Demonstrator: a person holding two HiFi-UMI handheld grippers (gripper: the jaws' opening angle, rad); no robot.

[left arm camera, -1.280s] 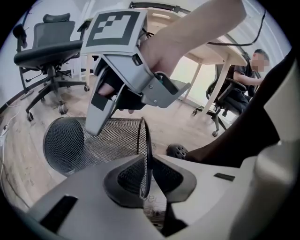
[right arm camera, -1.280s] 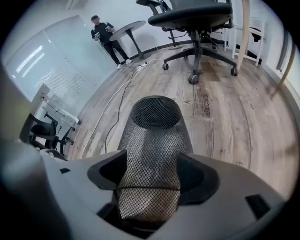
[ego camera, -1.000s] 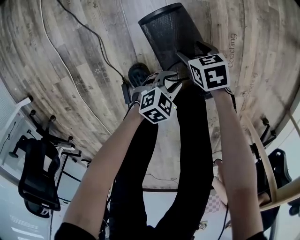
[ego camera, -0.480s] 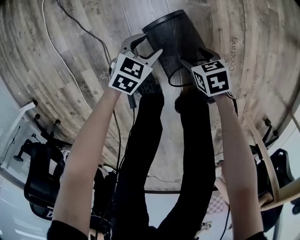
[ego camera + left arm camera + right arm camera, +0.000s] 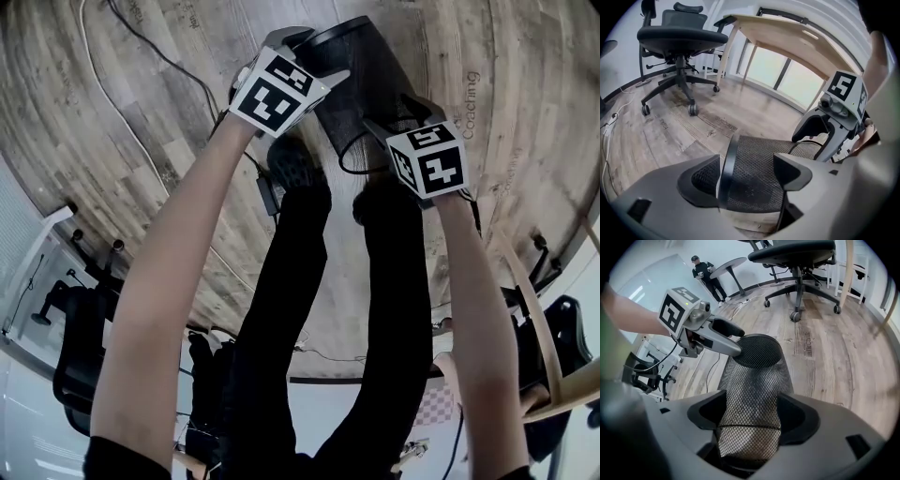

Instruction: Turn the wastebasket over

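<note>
One broad floor (image 5: pixel 141 141) of weathered, grey-brown planks fills the head view, with a pale wood desk (image 5: pixel 787 37) and a black mesh-backed office chair (image 5: pixel 679 35) on castors standing well apart from the action. A person's legs (image 5: pixel 309 328) in black trousers run up the middle of that view. Just ahead of the shoes, the wastebasket (image 5: pixel 352 75) is tipped on its side: a tapered cylinder of fine black wire mesh, with its solid-banded base pointing away from the person and its open wire rim towards them. The right gripper (image 5: pixel 752 420) is at the rim end, its smooth grey jaws closed against the mesh, which meets both pads. The left gripper (image 5: pixel 746 174) reaches the base end, its jaws opening and spread wide around the dark band, pads not pressing. A thin pale cable (image 5: pixel 103 84) curves across the planks at the left.
</note>
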